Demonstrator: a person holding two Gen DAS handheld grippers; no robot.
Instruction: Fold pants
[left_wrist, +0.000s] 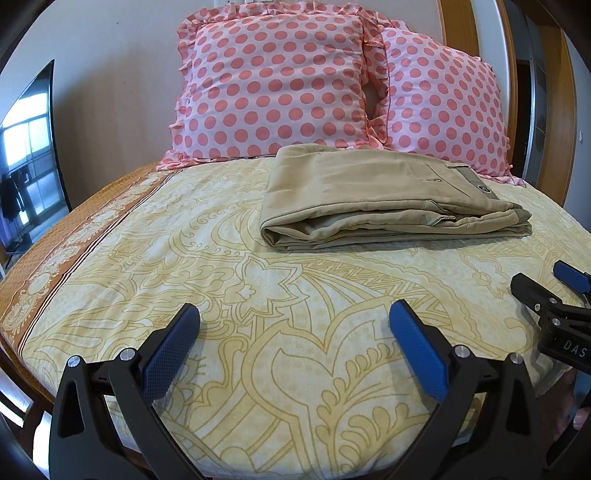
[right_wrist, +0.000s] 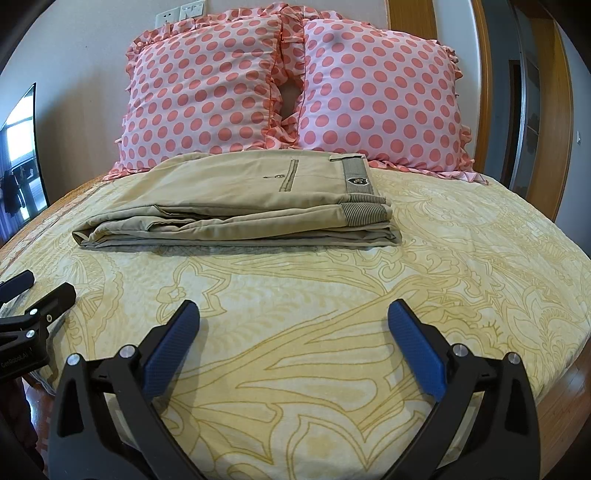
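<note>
The pants (left_wrist: 384, 195) lie folded into a flat, layered rectangle on the bed (left_wrist: 258, 295), toward its head end. They are tan, with a striped waistband (right_wrist: 360, 181) carrying a small dark badge. The waistband end faces the right side of the bed; the folded edge faces the left. A welt pocket with a button shows on the top layer. The far edge of the pants sits just in front of two pink polka-dot pillows (right_wrist: 288, 88), which stand propped against the wall.

The left gripper (left_wrist: 295, 325) is released: its blue pads (left_wrist: 173, 350) stand wide apart with nothing between them. It hovers over the yellow patterned bedspread near the foot of the bed, well apart from the pants.

The right gripper (right_wrist: 293, 325) is likewise released, pads (right_wrist: 417, 354) spread and holding nothing. It hovers over the bedspread, also well apart from the pants.

Each gripper appears at the edge of the other's view, side by side. A dark screen (left_wrist: 33, 147) stands at the left of the bed.
</note>
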